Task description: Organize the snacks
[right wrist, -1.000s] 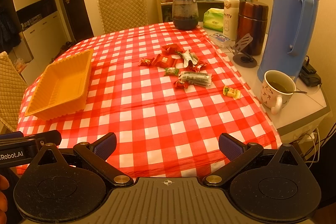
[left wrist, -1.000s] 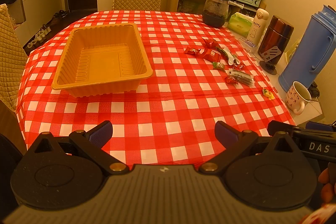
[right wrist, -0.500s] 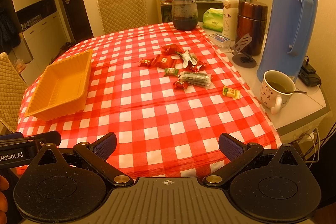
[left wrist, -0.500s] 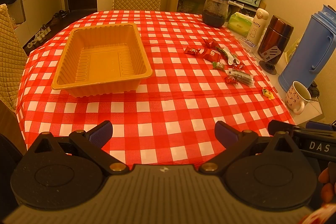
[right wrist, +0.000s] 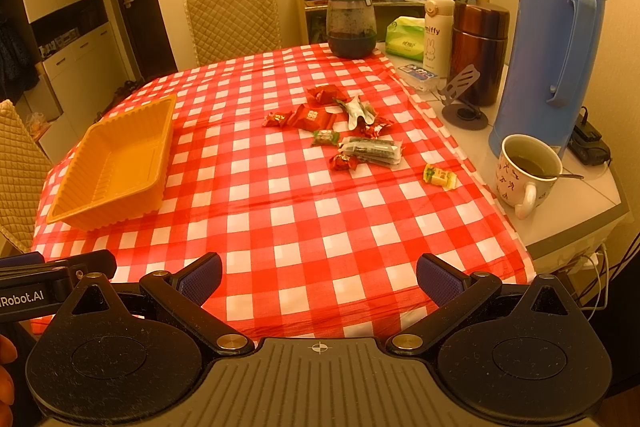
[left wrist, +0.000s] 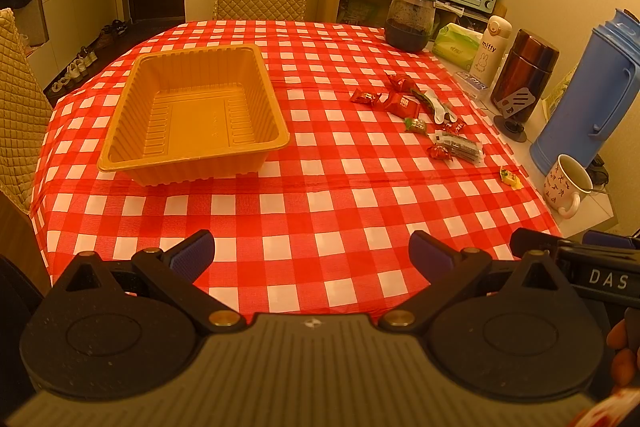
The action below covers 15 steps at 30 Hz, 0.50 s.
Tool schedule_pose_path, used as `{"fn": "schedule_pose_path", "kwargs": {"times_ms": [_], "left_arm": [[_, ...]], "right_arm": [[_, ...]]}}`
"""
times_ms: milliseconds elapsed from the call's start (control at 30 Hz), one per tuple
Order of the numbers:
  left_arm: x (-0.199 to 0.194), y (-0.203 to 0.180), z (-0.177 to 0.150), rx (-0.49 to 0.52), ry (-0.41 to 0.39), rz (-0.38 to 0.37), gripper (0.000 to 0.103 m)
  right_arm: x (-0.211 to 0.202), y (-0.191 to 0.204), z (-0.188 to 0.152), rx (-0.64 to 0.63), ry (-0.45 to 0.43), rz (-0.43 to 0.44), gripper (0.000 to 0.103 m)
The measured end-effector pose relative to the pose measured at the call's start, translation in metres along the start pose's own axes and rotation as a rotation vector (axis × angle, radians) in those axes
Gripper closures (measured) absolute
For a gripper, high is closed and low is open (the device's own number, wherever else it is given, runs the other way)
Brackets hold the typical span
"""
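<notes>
The snacks (right wrist: 340, 131) lie scattered in a loose cluster on the right half of the checked tablecloth (right wrist: 304, 227), red wrappers near a long dark packet (right wrist: 372, 150), with one yellow candy (right wrist: 440, 177) apart toward the table's right edge. The orange tray (left wrist: 192, 115) sits well apart on the left half, with nothing in it. My left gripper (left wrist: 311, 255) hangs over the near edge, fingers spread wide and holding nothing. My right gripper (right wrist: 319, 275) does the same, wide open, nothing between its pads. A mug (right wrist: 524, 175) and blue thermos (right wrist: 556, 39) stand on the counter beside the table.
</notes>
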State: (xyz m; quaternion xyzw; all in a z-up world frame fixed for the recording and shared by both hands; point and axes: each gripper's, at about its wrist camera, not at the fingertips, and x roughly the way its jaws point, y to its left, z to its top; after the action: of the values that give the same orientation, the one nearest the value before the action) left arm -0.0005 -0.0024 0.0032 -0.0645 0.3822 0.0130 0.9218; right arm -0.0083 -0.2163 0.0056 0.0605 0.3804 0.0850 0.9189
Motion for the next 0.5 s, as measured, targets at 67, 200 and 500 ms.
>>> {"fn": "schedule_pose_path", "kwargs": {"times_ms": [67, 200, 500], "left_arm": [[0.0000, -0.0001, 0.0000, 0.001, 0.000, -0.001, 0.000], [-0.0001, -0.0003, -0.0001, 0.000, -0.001, 0.000, 0.000], [-0.0001, -0.0004, 0.0000, 0.000, -0.001, 0.001, 0.000]], "right_arm": [[0.0000, 0.0001, 0.0002, 0.001, -0.001, -0.001, 0.000], [0.0000, 0.0000, 0.0002, 0.000, -0.001, -0.002, 0.000], [-0.0005, 0.0006, 0.0008, 0.001, -0.002, -0.001, 0.000]]}}
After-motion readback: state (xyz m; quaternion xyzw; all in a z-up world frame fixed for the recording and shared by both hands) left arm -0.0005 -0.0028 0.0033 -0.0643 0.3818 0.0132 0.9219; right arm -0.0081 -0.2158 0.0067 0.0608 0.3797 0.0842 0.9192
